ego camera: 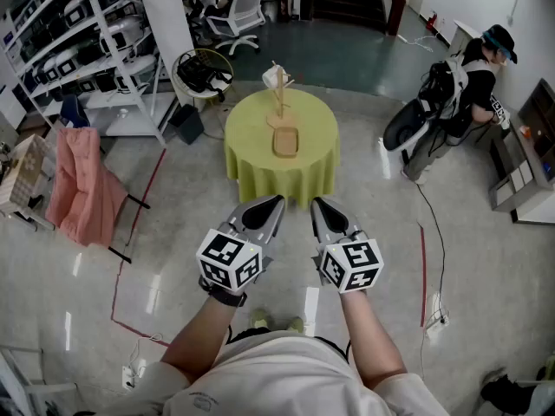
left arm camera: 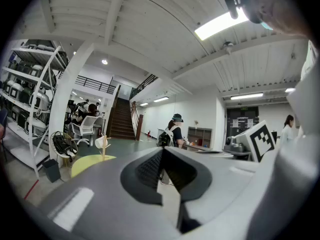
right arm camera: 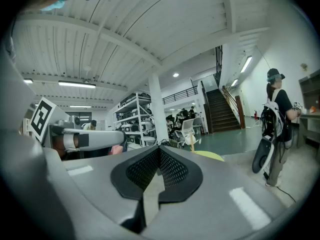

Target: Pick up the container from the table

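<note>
**A:** Head view, closest in: what are the two grippers doing?

**B:** Both are hanging side by side in front of the person, above the floor. The left gripper is pressing its jaws together on nothing. The right gripper is doing the same. Each gripper view is showing the tips meeting with nothing between them.

**A:** And the container?

**B:** The wooden container is lying on the round table with the yellow-green cloth, well apart from both grippers. Just behind it a wooden stand is carrying something white. Further off, a person is standing by the right wall, and an office chair is sitting beyond the table.
</note>
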Action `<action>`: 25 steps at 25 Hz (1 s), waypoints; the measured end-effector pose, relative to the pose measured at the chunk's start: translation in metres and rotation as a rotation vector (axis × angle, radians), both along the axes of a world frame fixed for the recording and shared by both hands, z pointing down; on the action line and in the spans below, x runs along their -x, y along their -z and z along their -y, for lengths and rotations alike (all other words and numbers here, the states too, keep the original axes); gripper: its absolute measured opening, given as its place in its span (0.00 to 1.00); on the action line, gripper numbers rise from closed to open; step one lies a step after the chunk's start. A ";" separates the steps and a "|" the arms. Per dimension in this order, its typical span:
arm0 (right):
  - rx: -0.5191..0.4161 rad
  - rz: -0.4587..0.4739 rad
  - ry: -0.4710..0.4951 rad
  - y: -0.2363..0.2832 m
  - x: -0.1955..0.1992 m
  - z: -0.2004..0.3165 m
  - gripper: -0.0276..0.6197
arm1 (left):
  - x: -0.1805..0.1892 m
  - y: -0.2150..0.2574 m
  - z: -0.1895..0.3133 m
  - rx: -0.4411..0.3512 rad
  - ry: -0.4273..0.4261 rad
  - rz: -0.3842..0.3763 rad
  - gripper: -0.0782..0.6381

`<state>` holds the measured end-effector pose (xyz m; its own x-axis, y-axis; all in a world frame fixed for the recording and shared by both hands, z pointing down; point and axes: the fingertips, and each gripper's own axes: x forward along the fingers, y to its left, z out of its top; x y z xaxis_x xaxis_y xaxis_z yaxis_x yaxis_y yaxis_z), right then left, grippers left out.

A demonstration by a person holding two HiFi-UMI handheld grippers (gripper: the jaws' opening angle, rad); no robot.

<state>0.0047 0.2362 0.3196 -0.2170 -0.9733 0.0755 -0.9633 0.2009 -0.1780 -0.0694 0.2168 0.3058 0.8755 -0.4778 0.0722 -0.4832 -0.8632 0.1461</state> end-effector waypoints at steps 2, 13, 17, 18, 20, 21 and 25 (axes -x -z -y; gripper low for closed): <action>-0.001 -0.001 0.002 0.002 -0.002 -0.001 0.06 | -0.002 0.001 0.000 0.002 0.003 0.000 0.12; -0.012 0.044 0.048 0.000 -0.014 -0.003 0.06 | -0.014 -0.006 0.001 0.014 0.032 0.001 0.12; -0.022 0.053 0.049 -0.003 -0.024 -0.005 0.06 | -0.016 -0.010 0.005 0.013 0.061 0.003 0.12; -0.022 0.057 0.047 -0.004 -0.027 -0.004 0.06 | -0.017 -0.011 0.008 0.014 0.067 0.003 0.12; -0.017 0.065 0.042 -0.007 -0.032 -0.001 0.06 | -0.016 -0.014 0.013 0.019 0.079 0.003 0.12; -0.014 0.067 0.040 -0.009 -0.034 0.000 0.06 | -0.016 -0.015 0.016 0.021 0.086 0.002 0.12; -0.003 0.070 0.026 -0.017 -0.043 0.009 0.06 | -0.019 -0.022 0.032 0.024 0.104 -0.001 0.12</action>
